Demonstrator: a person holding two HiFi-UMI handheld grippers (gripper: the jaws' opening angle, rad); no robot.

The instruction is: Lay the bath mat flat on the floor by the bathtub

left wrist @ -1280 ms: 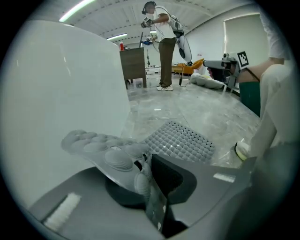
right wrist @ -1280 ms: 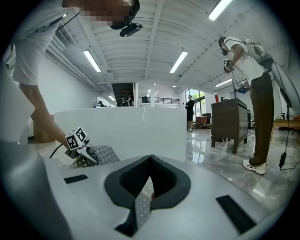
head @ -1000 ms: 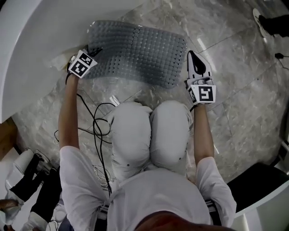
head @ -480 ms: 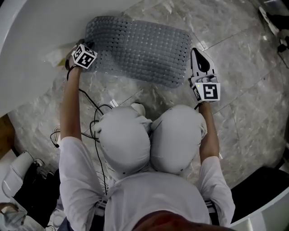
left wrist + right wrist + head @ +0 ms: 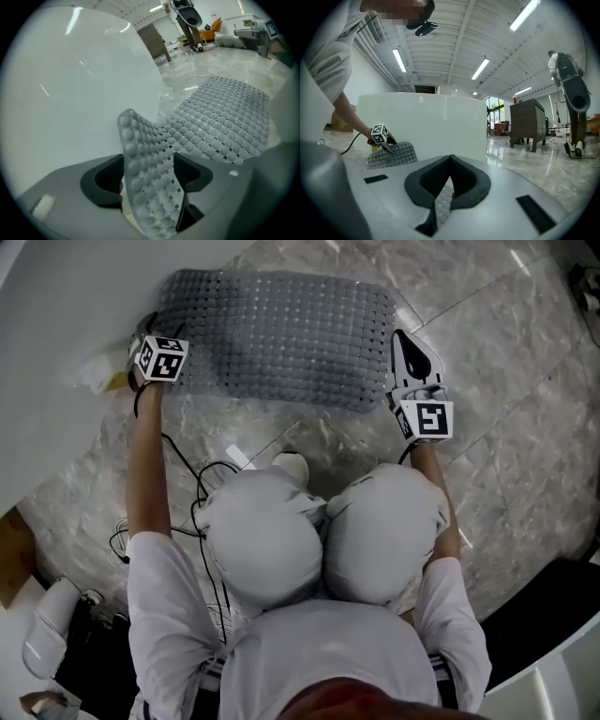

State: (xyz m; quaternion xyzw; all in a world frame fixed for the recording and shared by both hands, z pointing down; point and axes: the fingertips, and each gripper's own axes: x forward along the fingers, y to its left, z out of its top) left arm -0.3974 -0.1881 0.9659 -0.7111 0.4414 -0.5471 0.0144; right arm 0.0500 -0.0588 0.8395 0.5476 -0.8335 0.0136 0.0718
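Beside the bathtub (image 5: pixel 56 334), the grey bath mat (image 5: pixel 281 334) lies almost flat on the marble floor (image 5: pixel 487 352).
My left gripper (image 5: pixel 147 178) has just been opening, its jaws apart around the mat's curled-up corner; my right gripper (image 5: pixel 450 159) is clamped on the opposite edge.

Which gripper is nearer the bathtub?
Left. The left gripper, jaws just opened around a bath mat corner, is beside the bathtub wall; the right gripper grips the mat's far end.
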